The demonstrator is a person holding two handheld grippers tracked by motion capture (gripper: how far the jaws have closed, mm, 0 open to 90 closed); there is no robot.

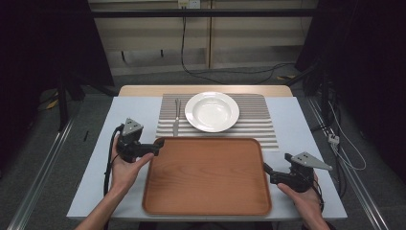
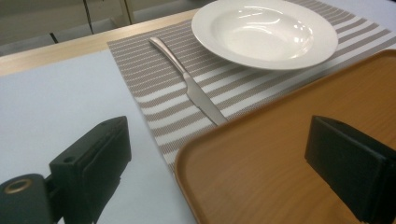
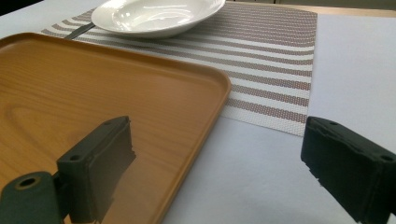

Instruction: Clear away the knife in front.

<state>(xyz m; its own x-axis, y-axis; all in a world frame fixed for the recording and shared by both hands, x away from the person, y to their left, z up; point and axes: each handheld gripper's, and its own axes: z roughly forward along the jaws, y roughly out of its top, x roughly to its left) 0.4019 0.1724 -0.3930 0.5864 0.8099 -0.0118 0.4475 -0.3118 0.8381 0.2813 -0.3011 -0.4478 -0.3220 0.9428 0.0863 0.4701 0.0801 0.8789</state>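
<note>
— Tray [image 1: 207,176] front and centre: a wooden one lying flat at the near edge of the surface [image 1: 98,163], its far rim just overlapping the striped placemat [image 1: 258,120].

— And both hands are closing in. The left gripper [image 1: 160,143] is at the tray's far left corner, jaws spread wide; in the left gripper view that corner rim sits between them, one jaw over the wood, the other over bare surface.

— Same on the other side. The right gripper [image 1: 266,168] has its jaws parted along the right edge, rim between them, nothing clamped yet.

— So I'd call this the approach to a two-handed grasp, not the lift.

— Agreed. The next move looks like closing both pairs on the rim together, evenly, so the tray comes up level.

— Worth watching what's behind it: a white plate [image 1: 212,111] in the middle of the placemat, a knife [image 1: 176,120] just left of it, blade tip near the tray's far rim.
</note>
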